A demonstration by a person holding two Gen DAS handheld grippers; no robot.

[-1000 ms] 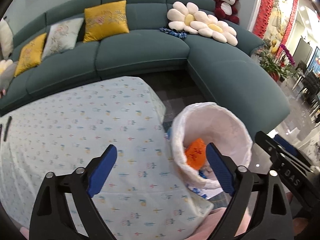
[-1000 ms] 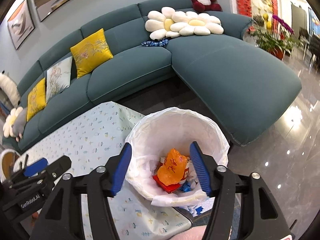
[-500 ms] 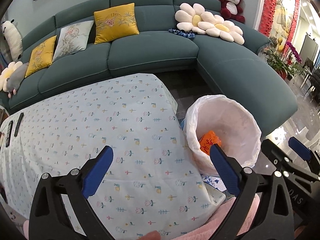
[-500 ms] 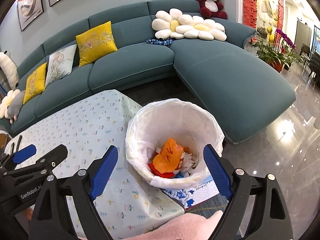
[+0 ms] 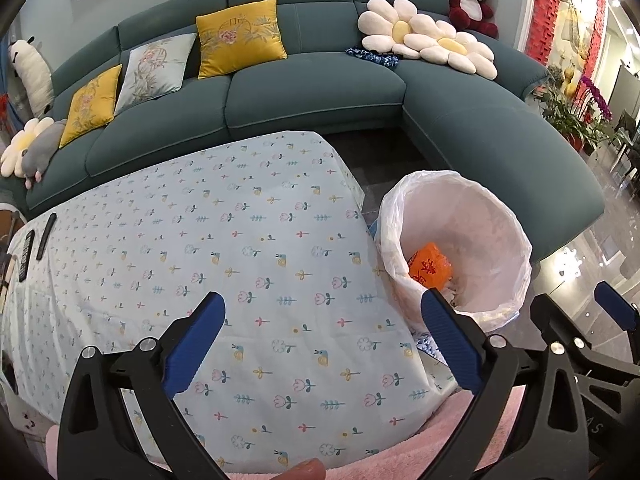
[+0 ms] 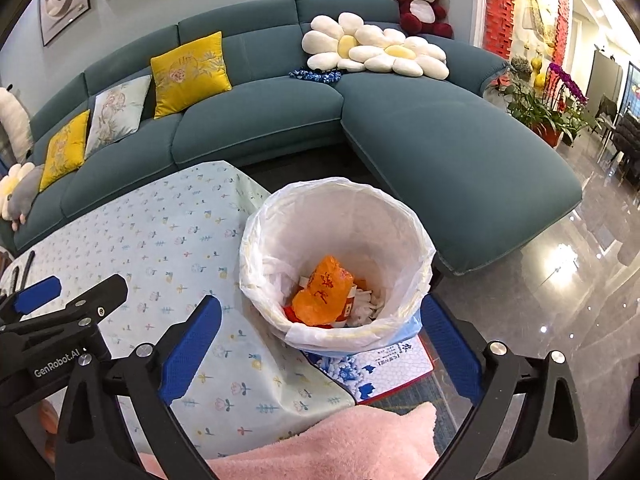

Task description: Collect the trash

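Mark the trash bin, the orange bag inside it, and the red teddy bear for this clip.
trash bin [image 6: 404, 216], right wrist view, on the white liner's far inner wall.
orange bag [image 6: 324, 290], right wrist view, on the middle of the crumpled plastic.
red teddy bear [image 5: 470, 4], left wrist view, on its white belly.

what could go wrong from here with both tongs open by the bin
The trash bin stands close against the draped tablecloth corner, so the right tongs swinging low might nudge it or snag its loose white liner. The left tongs over the cloth could catch and drag it, shifting the remotes near the far edge.
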